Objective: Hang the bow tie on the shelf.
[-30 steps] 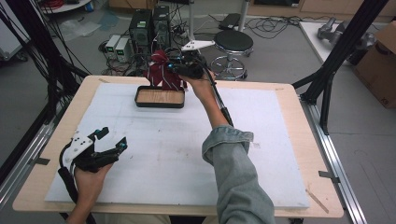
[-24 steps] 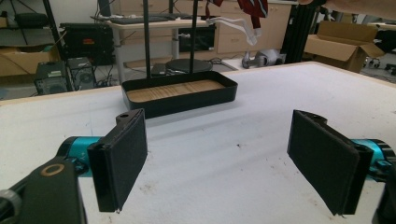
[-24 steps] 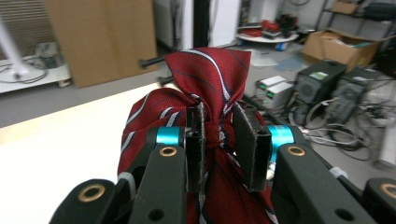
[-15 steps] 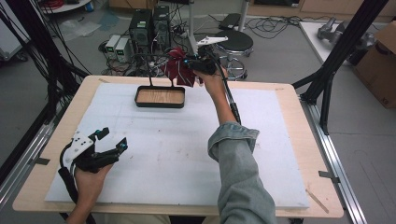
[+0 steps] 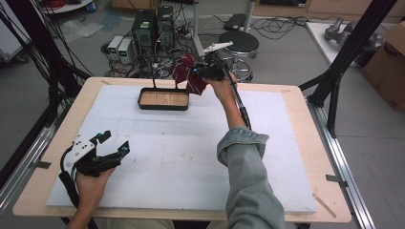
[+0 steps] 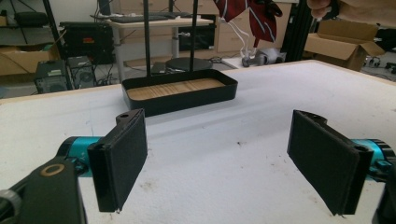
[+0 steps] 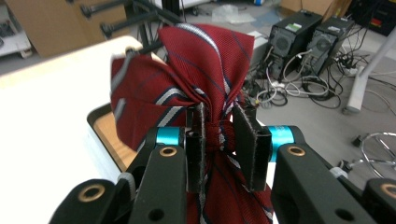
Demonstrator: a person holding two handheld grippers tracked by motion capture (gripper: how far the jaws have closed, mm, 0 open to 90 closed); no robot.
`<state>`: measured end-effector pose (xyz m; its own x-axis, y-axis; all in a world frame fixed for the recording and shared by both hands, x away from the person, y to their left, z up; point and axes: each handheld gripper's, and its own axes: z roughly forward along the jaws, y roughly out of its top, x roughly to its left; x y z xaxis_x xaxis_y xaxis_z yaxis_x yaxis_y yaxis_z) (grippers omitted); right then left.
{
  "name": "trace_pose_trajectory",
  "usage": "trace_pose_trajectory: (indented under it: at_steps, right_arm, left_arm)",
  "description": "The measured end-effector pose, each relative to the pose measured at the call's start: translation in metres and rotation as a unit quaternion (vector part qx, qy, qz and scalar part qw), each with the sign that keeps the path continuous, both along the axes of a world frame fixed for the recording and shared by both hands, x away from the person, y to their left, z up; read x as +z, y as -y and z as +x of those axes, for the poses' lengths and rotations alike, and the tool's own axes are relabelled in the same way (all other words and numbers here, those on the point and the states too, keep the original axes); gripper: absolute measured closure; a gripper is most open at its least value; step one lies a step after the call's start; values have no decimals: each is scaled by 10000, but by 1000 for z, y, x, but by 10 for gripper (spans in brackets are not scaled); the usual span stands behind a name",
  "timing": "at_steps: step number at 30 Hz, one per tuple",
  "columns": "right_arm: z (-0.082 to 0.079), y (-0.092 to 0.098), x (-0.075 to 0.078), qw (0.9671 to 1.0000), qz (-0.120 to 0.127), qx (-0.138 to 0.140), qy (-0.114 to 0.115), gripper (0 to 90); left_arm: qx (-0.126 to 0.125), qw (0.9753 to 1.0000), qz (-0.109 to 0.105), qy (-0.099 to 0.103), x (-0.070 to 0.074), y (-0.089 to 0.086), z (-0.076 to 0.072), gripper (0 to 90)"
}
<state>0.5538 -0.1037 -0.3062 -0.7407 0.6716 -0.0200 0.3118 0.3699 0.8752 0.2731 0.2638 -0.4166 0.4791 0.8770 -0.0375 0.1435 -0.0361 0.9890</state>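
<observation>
Tie (image 5: 187, 76): red, striped, bunched, held aloft at the far edge of the table (image 5: 286, 143), just right of and above the tray (image 5: 162, 99).

High view. Right gripper (image 5: 203, 72) is clamped on the tie, arm stretched out to the far side. Tie hangs down from the jaws beside the tray's right end; whether it touches the tray rim I cannot tell. A thin black stand (image 5: 154, 71) with an arched top rises from the tray. Tray is a shallow black box with a wooden floor, nothing lying in it. Left gripper (image 5: 112, 148) rests low at the near left, well apart from the tray and tie, jaws spread, holding nothing.

Left gripper view. Both pads wide apart over bare white table. Tray (image 6: 180, 91) sits far ahead, two black uprights rising from it, wood floor bare. Tie (image 6: 247, 16) hangs at the top of the view, above and right of the tray.

Right gripper view. Jaws pinched on a gathered waist of the tie (image 7: 205, 79); cloth fans out above the pads and trails below them. Tray corner (image 7: 105, 126) lies under and left of the jaws.

Judgement: the right hand is the working one; the stand bar lies left of the tie, so any hanging move would go leftward and over.
</observation>
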Motion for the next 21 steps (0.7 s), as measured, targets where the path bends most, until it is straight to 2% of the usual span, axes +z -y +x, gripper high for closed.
trace_pose_trajectory:
  at_steps: [9, 16, 21]
  right_arm:
    - [1, -1, -22, 9997, -156, 32, -158, 746]
    - [2, -11, -31, 9997, -141, 64, -199, 745]
    - [3, -15, -34, 9998, -38, 20, -217, 737]
  left_arm:
    - [-5, 10000, 14, 2, 0, 2, 0, 203]
    - [-4, 10000, 16, 2, -1, 1, 0, 203]
    - [-22, 10000, 24, 2, -1, 2, 0, 203]
